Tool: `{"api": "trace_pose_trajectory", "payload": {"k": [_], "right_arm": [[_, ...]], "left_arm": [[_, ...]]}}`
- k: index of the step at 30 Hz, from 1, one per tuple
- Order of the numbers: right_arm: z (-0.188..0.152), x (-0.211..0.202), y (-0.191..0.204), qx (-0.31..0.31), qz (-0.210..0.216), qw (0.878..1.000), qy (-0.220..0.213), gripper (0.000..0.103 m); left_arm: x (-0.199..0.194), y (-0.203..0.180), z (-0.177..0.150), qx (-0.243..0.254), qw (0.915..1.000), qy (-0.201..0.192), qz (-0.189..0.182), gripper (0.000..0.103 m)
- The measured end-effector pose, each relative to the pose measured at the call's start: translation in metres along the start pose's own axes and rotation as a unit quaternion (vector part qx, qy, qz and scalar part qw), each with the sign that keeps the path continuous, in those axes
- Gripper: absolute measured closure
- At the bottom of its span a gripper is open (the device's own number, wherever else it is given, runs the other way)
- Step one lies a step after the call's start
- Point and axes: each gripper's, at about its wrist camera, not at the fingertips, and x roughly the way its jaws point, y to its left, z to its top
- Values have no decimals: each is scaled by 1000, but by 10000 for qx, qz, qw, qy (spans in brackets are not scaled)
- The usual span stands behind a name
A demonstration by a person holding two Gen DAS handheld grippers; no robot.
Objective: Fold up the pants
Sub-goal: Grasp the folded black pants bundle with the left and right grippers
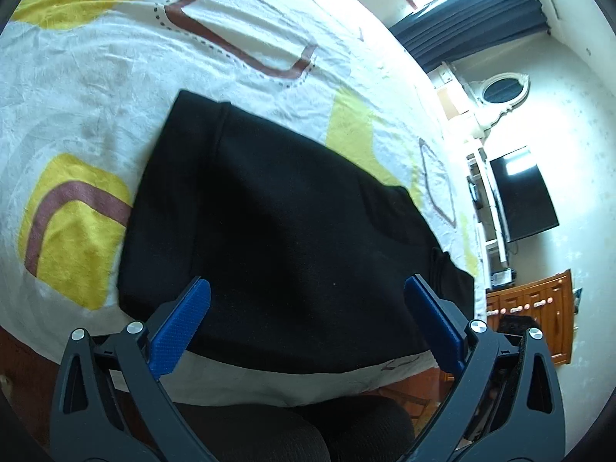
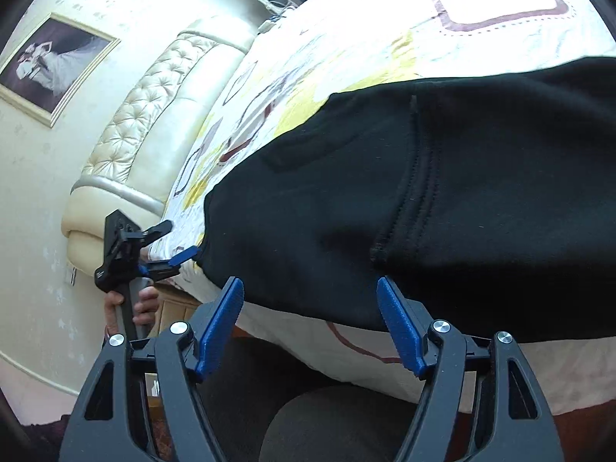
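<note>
- The work surface is a bed covered by a white sheet (image 1: 115, 77) printed with yellow patches and brown rounded-square outlines; the sheet is lightly creased.
- In the left wrist view, a window with a dark pleated curtain (image 1: 481, 11) is seen past the far side of the bed. Beyond the end of the bed, an oval mirror (image 1: 502, 90) in a pale ornate frame, a black wall-mounted screen (image 1: 527, 196) and a wooden cabinet (image 1: 539, 308) are set against a pale, marked wall.
- In the right wrist view, a cream tufted headboard (image 2: 154, 115) is seen at the end of the bed, with a framed picture (image 2: 54, 67) hung on the wall beside it.
- The black pants (image 1: 277, 231) are laid flat on the sheet at the near edge of the bed, already doubled into a broad rectangular block.
- The long axis of the block runs along the near bed edge, between the headboard end and the screen end. A stitched seam (image 2: 415, 177) crosses the fabric away from the near edge.
- Which end carries the waistband cannot be told.
- The left gripper (image 1: 308, 300) is held over the near edge of the pants with its blue pads spread wide; nothing is gripped. In the right wrist view it is seen at the headboard-end corner of the block, held by a hand (image 2: 134, 306).
- The right gripper (image 2: 312, 300) is positioned at the near hem, likewise spread wide and empty.
</note>
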Motion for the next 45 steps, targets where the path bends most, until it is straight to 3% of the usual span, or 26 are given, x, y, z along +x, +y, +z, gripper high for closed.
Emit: {"api": "trace_pose_trajectory", "payload": {"k": [4, 9, 14, 19, 25, 29, 34, 40, 44, 45], "right_arm": [[-1, 1, -17, 535, 199, 9983, -71, 32], [-1, 9, -10, 434, 110, 9990, 4, 32], [-2, 11, -7, 402, 58, 9992, 48, 32], [-4, 14, -5, 442, 64, 9990, 48, 30], [-6, 14, -7, 441, 78, 9990, 32, 28], [-6, 14, -10, 491, 106, 9987, 19, 27], [-7, 13, -13, 536, 132, 9985, 2, 26], [-7, 10, -13, 565, 153, 9983, -8, 24], [-8, 9, -12, 567, 140, 9983, -17, 24], [-8, 9, -12, 567, 136, 9983, -21, 24]], "left_arm": [[-32, 28, 10, -108, 9989, -389, -225, 3], [-22, 70, 20, -608, 9952, -237, -728, 3], [5, 89, 36, -660, 9962, -1, -569, 3], [26, 72, 48, -31, 9987, 304, -398, 3], [43, 68, 47, -7, 9921, 576, -1118, 3], [42, 74, 48, -361, 9794, 583, -1902, 3], [50, 72, 45, -168, 9808, 685, -1816, 3], [53, 55, 32, 595, 9858, 709, -1401, 3], [51, 60, 38, 113, 9872, 670, -1443, 3], [50, 60, 38, 80, 9871, 674, -1447, 8]]}}
